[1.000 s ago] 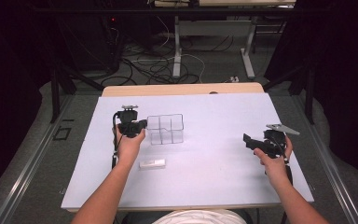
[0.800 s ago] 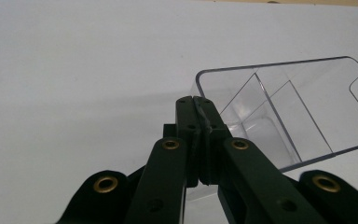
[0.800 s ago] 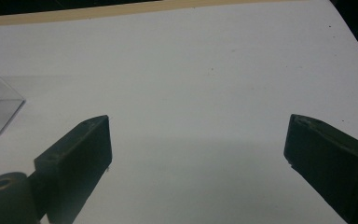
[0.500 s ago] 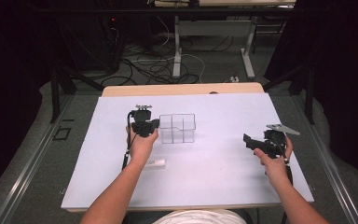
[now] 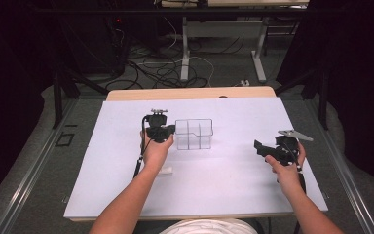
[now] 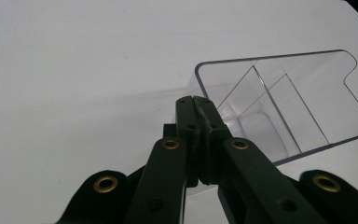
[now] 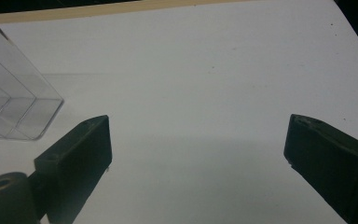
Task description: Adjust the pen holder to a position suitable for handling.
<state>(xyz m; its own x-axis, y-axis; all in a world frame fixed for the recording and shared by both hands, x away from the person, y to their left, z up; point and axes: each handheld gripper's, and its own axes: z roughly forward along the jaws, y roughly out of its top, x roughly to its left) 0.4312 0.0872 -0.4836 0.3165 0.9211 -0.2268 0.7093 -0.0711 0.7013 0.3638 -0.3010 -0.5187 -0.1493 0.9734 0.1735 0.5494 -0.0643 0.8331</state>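
At the near edge of the white surface (image 5: 214,190), both forearms come in from below. Small white object (image 5: 164,170) lies flat just beside the left forearm, near side of the left hand (image 5: 155,148); too small to tell what it is. Right hand (image 5: 286,163) sits toward the right edge, holding the right gripper (image 5: 262,147) well apart from everything else; jaws stand wide with nothing between them, bare white surface showing in the gap in the right gripper view, gripper (image 7: 198,144) aimed so the box's corner sits at the frame's upper left. Farther in, the left gripper (image 5: 171,129) is at the left end of the clear plastic box (image 5: 194,134). Left gripper view: jaws pressed together on the near wall of the box, the gripper (image 6: 198,105) pinching the wall at its rim, one jaw inside and one outside as far as can be told. Box (image 6: 298,107) is open-topped, transparent, with inner dividers making several compartments; exact count hard to read. It stands upright around mid-surface, slightly left of centre. In the right gripper view the box (image 7: 9,102) looks empty. Beyond the white sheet, a strip of wooden tabletop (image 5: 190,93) shows at the far edge, then dark floor with cables (image 5: 165,68) and table legs (image 5: 185,48).
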